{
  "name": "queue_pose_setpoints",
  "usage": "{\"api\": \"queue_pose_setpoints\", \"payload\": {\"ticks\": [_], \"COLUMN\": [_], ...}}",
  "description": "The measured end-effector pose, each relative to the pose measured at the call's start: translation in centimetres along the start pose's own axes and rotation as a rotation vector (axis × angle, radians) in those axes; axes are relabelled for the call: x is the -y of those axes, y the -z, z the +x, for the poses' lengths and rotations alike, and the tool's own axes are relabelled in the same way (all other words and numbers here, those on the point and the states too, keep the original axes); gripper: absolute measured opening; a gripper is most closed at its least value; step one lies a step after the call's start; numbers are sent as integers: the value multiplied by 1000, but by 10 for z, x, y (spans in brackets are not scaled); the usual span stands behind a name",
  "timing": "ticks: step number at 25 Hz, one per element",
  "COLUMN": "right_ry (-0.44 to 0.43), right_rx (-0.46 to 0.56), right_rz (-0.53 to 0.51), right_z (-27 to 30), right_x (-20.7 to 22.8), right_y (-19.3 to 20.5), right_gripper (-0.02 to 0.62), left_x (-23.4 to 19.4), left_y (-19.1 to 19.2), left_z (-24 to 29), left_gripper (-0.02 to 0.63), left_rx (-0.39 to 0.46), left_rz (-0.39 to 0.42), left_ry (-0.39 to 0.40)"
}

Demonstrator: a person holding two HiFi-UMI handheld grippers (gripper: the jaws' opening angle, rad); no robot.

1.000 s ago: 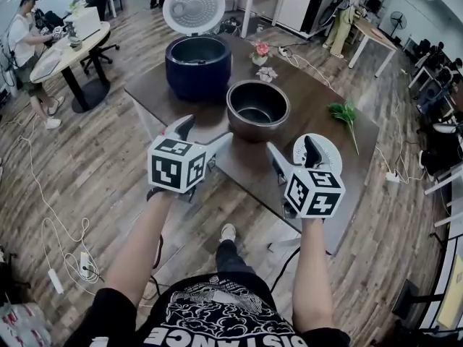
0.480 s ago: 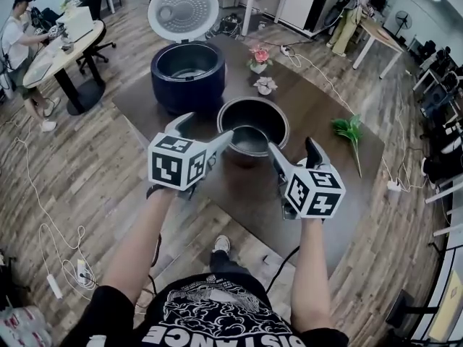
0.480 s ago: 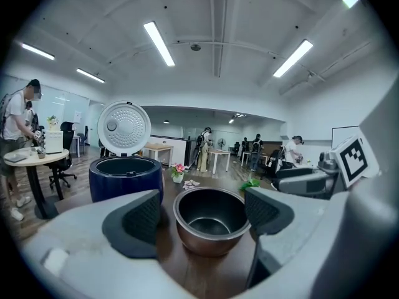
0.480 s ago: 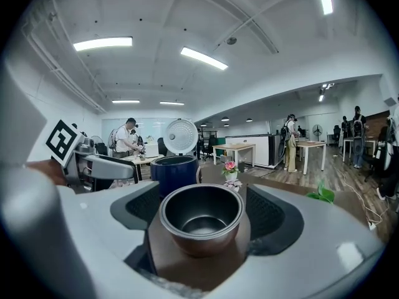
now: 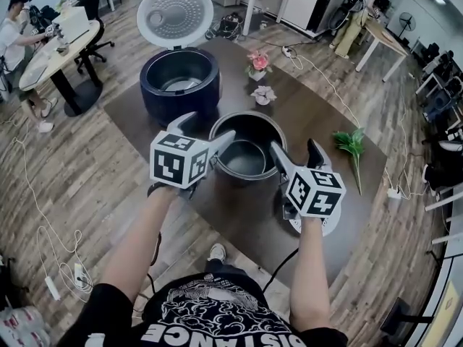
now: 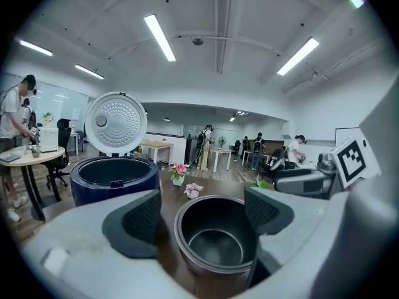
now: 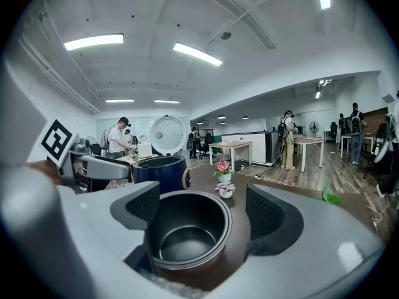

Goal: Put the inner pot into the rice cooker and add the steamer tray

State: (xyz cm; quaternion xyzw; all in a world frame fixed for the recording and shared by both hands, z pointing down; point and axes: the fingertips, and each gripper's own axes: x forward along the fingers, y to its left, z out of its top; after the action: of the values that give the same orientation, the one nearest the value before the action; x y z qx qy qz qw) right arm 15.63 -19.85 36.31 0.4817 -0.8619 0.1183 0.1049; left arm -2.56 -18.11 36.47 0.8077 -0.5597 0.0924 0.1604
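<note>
- Inner pot [image 5: 248, 150]: dark, round and empty. It stands upright on the brown table [image 5: 239, 219], just near of the rice cooker and between your two grippers. It is not in the cooker.
- Rice cooker [image 5: 179, 85]: dark blue body at the far left of the table. Its cavity is open and its white lid [image 5: 175, 14] is swung up behind it.
- Steamer tray [image 5: 331, 221]: a white disc lying flat on the table at the near right. Your right gripper's marker cube covers most of it.
- Left gripper [image 5: 210, 127]: you hold it at the pot's left rim. Its jaws are spread wide and grip nothing. Its own view shows the pot [image 6: 215, 242] in the gap just ahead of the pads. You cannot tell whether a fingertip touches the rim.
- Right gripper [image 5: 295, 149]: you hold it at the pot's right rim. Its jaws are also wide apart and hold nothing. Its own view shows the pot [image 7: 187, 232] ahead between the pads.
- Pink flower in a small vase [image 5: 257, 62]: on the far side of the table, right of the cooker.
- Second small flower piece [image 5: 264, 94]: just near of the pink flower.
- Green leafy sprig [image 5: 352, 144]: lying near the table's right edge, well apart from the pot.
- Round table [image 5: 54, 45]: on the far left, with a person [image 5: 14, 20] beside it.
</note>
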Motion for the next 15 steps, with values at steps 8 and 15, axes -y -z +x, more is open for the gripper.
{"api": "queue_pose_setpoints", "payload": {"ticks": [8,15], "right_ry": [-5,-2], "right_rx": [-15,-11], "right_rz": [17,42], "right_z": [31,46], "right_x": [20,35], "right_y": [-1,-1], "right_gripper": [420,420], "left_x": [-13,-14], "left_y": [-10,-15], "left_z": [31,54], "left_gripper": [425,425], "left_rx": [-14,-34], "left_rz": [8,27], "left_ry": [-15,-8]}}
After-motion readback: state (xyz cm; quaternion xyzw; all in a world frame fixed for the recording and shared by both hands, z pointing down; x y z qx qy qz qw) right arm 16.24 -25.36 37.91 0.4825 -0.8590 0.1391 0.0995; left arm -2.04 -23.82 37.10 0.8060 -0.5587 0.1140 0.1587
